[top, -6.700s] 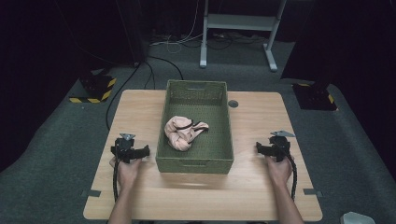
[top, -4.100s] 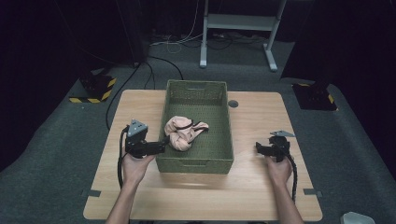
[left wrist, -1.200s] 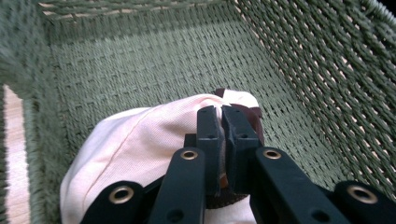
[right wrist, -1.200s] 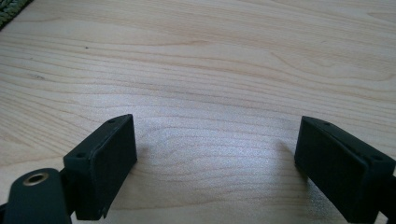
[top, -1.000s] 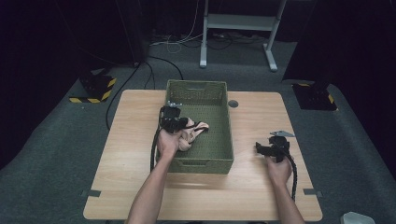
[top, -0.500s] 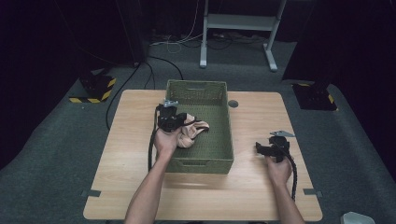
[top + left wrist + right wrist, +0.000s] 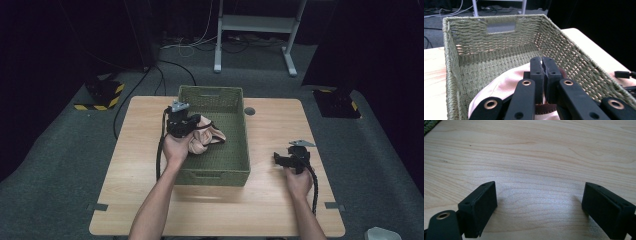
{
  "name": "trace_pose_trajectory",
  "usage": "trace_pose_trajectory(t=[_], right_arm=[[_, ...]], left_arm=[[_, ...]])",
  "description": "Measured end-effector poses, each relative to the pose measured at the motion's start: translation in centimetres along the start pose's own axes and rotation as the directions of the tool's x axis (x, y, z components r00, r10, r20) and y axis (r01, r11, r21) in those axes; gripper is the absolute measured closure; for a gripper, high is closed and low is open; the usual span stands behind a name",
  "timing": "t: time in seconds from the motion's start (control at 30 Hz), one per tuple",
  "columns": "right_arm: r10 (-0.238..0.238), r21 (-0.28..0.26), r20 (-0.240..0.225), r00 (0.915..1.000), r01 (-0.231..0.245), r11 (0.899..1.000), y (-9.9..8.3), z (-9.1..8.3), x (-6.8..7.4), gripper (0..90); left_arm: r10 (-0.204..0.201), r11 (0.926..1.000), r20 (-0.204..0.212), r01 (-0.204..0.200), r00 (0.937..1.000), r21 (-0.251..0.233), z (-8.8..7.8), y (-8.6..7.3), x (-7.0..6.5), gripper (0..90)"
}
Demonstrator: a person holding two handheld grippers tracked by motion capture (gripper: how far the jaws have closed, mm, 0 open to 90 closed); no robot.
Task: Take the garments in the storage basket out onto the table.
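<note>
Lifting the pink garment (image 7: 202, 140) from the basket (image 7: 243, 155): left gripper (image 7: 541, 72) clamped on it; right gripper (image 7: 539, 202) apart, resting at four o'clock. Next: clear the rim.

A white metal stand (image 7: 254, 30) is seen at 12 o'clock, beyond the wooden table (image 7: 280, 210); a yellow-black striped block (image 7: 100, 95) at 10 o'clock.

Bright tabletop, dark surroundings, soft focus.

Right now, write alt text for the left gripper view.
The left gripper, fingers pinched shut on a pale pink cloth bundle, holds it inside a green woven basket. A handle slot is cut in the basket's far wall.
</note>
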State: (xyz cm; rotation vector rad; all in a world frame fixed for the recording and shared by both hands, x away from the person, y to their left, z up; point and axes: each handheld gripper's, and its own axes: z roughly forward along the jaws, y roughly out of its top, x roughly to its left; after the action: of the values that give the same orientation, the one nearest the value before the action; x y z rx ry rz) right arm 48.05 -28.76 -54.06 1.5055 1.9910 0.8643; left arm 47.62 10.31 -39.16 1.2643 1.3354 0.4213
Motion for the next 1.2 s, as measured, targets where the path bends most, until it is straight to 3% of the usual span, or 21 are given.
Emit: trace_pose_trajectory(t=[0.77,1.03,1.2], right_arm=[[0.000,0.000,0.000,1.0000,0.000,1.000,0.0,0.0,0.0,12.4],[0.000,0.000,0.000,1.0000,0.000,1.000,0.0,0.0,0.0,12.4],[0.000,0.000,0.000,1.0000,0.000,1.000,0.0,0.0,0.0,12.4]], left_arm=[[0.020,0.9997,0.101,-0.019,0.9947,-0.014,-1.3,3.4,-3.0,87.2],[-0.017,0.9998,0.133,0.018,0.9910,-0.010,-1.4,4.3,-3.8,87.2],[-0.015,0.9999,0.151,0.016,0.9883,-0.005,-1.4,4.6,-4.3,87.2]])
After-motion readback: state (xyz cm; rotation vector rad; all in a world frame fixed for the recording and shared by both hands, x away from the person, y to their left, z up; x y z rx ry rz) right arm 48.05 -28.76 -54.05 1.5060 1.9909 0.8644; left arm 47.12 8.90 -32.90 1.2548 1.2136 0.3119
